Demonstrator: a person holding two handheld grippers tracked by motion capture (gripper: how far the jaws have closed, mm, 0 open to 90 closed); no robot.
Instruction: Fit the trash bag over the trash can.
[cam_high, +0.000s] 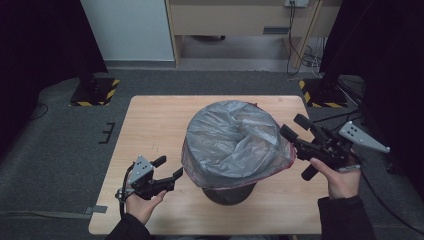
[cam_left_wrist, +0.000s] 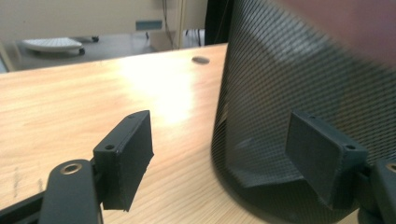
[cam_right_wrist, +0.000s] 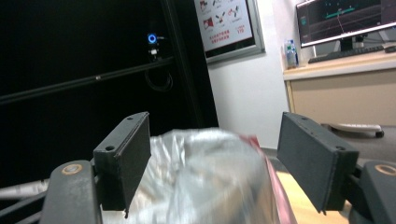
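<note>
From the high view I see the bin, a black mesh one, standing mid-table with a grey bag draped over its top and hanging well down its sides, so just the base shows below. My left gripper sits low at the bin's left, near the base, jaws spread with nothing between them. My right gripper is up at the bin's right, level with the bag's upper edge, jaws also wide and empty. I judge the two heights suit the work of fitting the liner: one claw low to steady the bin or tug the skirt, one high to settle the rim.

In the left gripper view the mesh wall of the bin looms just ahead; the right-hand jaw stands in front of it, the other over bare table. No pad presses on anything, though whether the near pad grazes the mesh I cannot tell.

In the right gripper view the crumpled bag lies ahead of and below the parted jaws, with a red edge at its side. Nothing is gripped.
</note>
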